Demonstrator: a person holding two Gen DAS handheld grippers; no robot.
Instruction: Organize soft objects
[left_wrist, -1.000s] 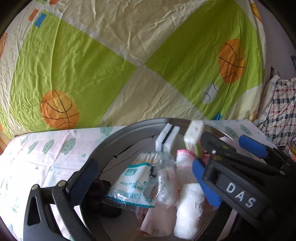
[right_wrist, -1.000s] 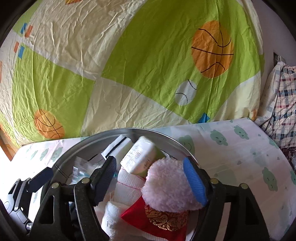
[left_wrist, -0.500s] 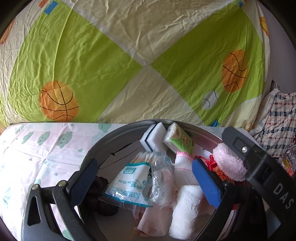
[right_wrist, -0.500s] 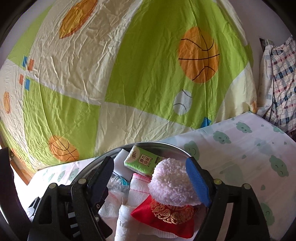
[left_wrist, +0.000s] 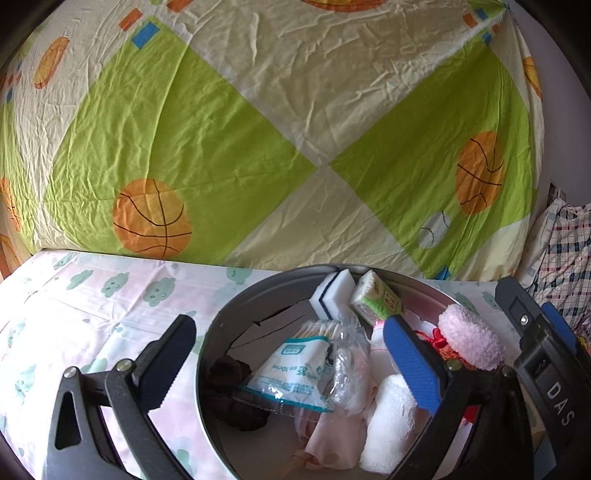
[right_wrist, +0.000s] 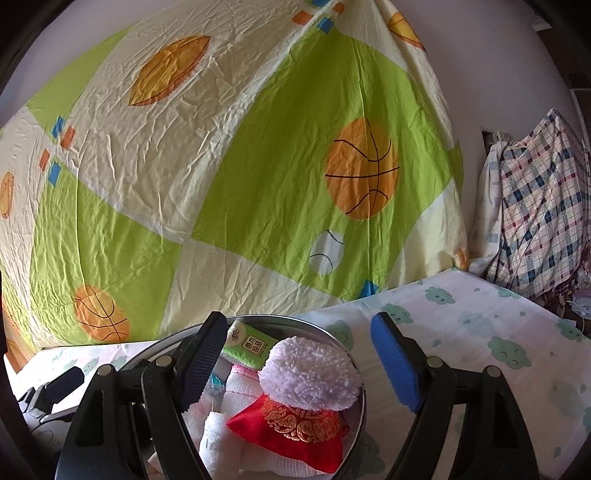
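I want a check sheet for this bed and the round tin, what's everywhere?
Surface: cloud-print sheet.
Job's things: round tin holds pink pom-pom on red pouch, gauze roll, swab packet, sponge, green tissue pack, black scrunchie.
Clutter: nothing seen.
Grippers: left gripper open across tin rim; right gripper open, pom-pom between the jaws, untouched.
Cables: nothing seen.
Surroundings: basketball sheet behind; plaid cloth at right.
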